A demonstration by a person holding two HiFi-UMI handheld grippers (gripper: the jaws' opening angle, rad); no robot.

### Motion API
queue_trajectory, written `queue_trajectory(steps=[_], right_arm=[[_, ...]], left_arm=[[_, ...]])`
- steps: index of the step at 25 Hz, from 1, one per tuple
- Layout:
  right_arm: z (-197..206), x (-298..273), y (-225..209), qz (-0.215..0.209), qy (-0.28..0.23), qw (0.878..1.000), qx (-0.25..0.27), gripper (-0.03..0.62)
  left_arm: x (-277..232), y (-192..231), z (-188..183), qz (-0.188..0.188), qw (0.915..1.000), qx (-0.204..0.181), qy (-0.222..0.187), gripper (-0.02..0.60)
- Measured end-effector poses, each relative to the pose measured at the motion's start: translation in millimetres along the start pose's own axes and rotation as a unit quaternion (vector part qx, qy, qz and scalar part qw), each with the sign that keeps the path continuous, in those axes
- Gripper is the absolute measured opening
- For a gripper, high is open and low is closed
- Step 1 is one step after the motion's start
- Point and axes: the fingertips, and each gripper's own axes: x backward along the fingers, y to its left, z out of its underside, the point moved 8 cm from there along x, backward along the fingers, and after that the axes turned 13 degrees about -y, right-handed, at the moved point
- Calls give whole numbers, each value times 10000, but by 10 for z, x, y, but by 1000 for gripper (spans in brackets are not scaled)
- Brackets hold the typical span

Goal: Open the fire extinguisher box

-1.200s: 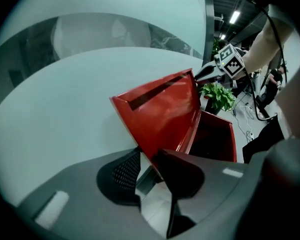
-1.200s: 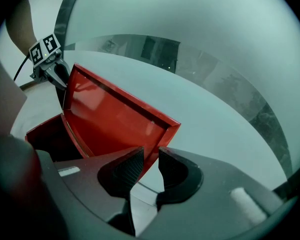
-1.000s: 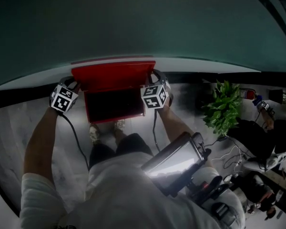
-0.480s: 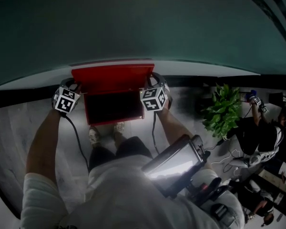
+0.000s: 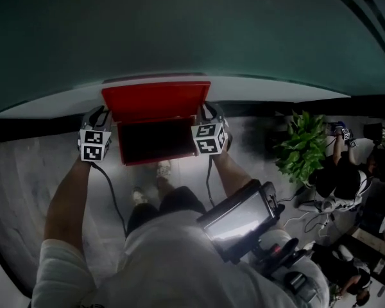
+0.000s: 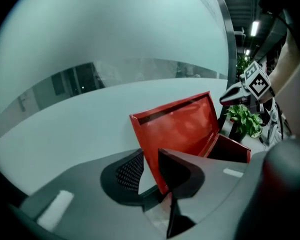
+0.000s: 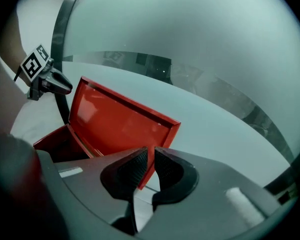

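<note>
There's a big frosted teal wall (image 5: 179,31), and the red box (image 5: 154,141) sits on the grey floor (image 5: 25,165) right up against it, straight in front of the person. A plant (image 5: 301,149) stands off to the right, well apart from the box. The box is open: its lid (image 5: 157,101) is tipped up toward the wall and the dark inside is showing. The left gripper (image 6: 150,154) is on the lid's left edge and the right gripper (image 7: 150,156) on its right edge, so the lid sits between the two. Both sets of jaws have just been closing in. On the left, the lid's edge runs between the pads and the tips look pinched on it, though a sliver of wall shows beside one pad lower down. On the right, the jaws are nearly together, clamped on the lid's edge near its corner.
</note>
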Motion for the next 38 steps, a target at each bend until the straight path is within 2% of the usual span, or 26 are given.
queue_trajectory(steps=[4,9,11,14,16,23,28,33,38], right_arm=[[-10,44,70,0,-87,9995,-295,21],[16,117,157,7,-117,9984,-557,15],[-49,473,368,14,-293,9979,-574,14],[-387,1312,827,52,-684,9952,-691,14],[-589,1727,1028,91,-892,9927,-807,14],[-1349,2985,1564,80,-1505,9817,-1161,14],[-1332,3672,1757,-93,-1665,9779,-1259,14],[-1279,4177,1674,-333,-1864,9733,-1301,14],[-1066,4573,1510,-638,-2109,9662,-1336,14]], left_arm=[[62,-159,-74,-134,9994,160,-271,10],[50,-420,-81,-2,9976,482,-489,3],[424,-557,-75,0,9959,576,-700,3],[1389,-667,-199,-80,9915,684,-1108,3],[1840,-713,-333,-95,9882,751,-1333,3],[3140,-804,-871,-31,9806,616,-1860,2],[3738,-1226,-991,-75,9757,634,-2095,2],[4139,-1744,-1184,-163,9719,615,-2266,2],[4401,-2298,-1214,-496,9676,637,-2392,2]])
